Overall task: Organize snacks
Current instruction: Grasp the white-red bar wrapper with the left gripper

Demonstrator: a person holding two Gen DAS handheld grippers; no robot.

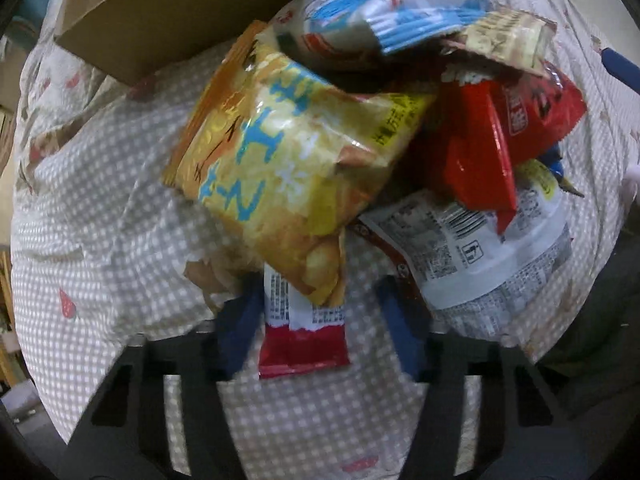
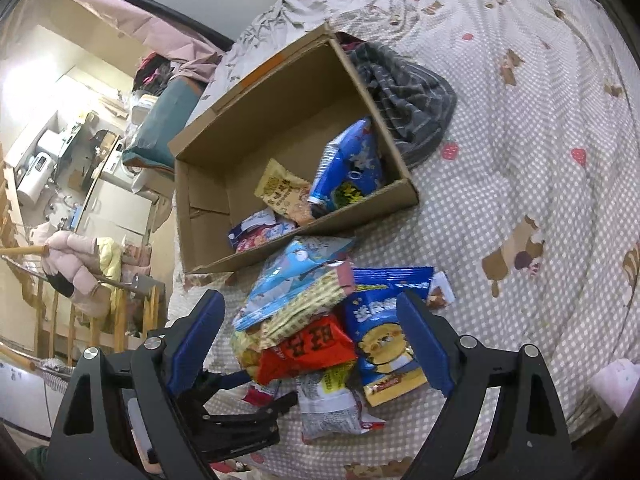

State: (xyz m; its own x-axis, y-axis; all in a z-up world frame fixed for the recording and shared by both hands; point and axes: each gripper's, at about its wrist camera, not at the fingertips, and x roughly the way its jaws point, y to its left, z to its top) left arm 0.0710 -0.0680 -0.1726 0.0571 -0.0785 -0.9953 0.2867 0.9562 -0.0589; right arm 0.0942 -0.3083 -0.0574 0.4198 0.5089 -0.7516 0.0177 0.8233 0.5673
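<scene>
Snack pile (image 2: 320, 332) lies on the bed (image 2: 520, 180) beside the cardboard box (image 2: 224, 148). Left gripper (image 1: 320, 320) jaws open, apparently straddling a red packet (image 1: 302, 344). Right gripper (image 2: 312, 340) jaws spread wide above the pile, holding nothing.
</scene>
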